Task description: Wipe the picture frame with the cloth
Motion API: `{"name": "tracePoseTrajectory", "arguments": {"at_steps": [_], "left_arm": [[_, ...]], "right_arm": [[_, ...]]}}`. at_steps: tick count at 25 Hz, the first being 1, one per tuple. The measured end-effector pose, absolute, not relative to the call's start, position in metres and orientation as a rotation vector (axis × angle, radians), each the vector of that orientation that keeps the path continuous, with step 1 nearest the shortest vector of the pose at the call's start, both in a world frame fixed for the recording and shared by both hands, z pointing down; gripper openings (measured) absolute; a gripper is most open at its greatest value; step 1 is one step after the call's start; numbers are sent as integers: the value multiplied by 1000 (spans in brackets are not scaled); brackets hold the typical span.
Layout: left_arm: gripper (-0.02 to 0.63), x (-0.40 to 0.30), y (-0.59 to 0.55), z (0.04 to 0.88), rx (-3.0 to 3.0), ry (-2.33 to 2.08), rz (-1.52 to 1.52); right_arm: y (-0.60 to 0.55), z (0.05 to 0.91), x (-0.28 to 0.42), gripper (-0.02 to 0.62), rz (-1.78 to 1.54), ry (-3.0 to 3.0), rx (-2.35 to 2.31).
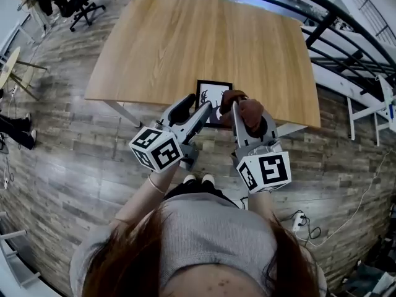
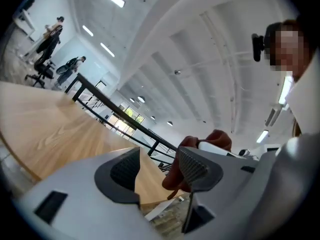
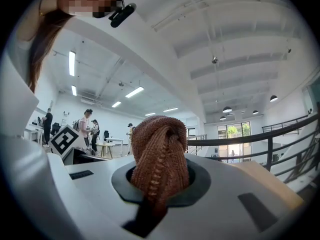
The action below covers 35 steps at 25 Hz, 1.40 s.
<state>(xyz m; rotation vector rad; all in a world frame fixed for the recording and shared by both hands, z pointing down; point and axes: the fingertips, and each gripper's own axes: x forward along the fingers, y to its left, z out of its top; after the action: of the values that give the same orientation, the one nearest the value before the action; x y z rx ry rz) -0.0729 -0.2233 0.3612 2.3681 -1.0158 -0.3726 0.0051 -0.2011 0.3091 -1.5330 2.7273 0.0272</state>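
The picture frame [image 1: 211, 92], black-edged with a white print, lies flat on the wooden table [image 1: 204, 42] near its front edge. My left gripper [image 1: 197, 109] is raised above the frame's near left side, and its jaws are open with nothing between them [image 2: 157, 169]. My right gripper [image 1: 240, 109] is shut on a bunched brown knitted cloth [image 1: 246, 108], held up beside the left gripper over the frame's right edge. In the right gripper view the cloth [image 3: 160, 154] fills the gap between the jaws. From the left gripper view the cloth [image 2: 220, 139] shows just past the right jaw.
Black railings [image 1: 346, 36] run behind and to the right of the table. Office chairs [image 1: 80, 5] stand at the far left. A cable and power strip [image 1: 301, 219] lie on the wood floor to my right. Several people stand far off in the room [image 3: 87, 126].
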Motion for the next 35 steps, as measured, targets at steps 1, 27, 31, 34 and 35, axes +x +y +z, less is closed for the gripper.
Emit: {"name": "tracePoseTrajectory", "arguments": {"at_steps": [1,27,31,34,35], "left_arm": [[249,-68,-221,355,2413,-1024,-354],[8,-70,-134,331,2638,-1173,-265],[8,-51,-90,331,2626,-1197,-281],[8,-38,-47,333,2617,-1220,-303],[8,-34,-33,333,2619,-1234,-307]], "right_arm": [[-200,306,4,46,38,2725,-1535],[-105,299,-14,46,102,2675,-1565],[-58,306,6,46,61,2678,-1568],[-16,313,21,46,44,2691,-1564],[-3,315,26,46,45,2691,-1560]]}}
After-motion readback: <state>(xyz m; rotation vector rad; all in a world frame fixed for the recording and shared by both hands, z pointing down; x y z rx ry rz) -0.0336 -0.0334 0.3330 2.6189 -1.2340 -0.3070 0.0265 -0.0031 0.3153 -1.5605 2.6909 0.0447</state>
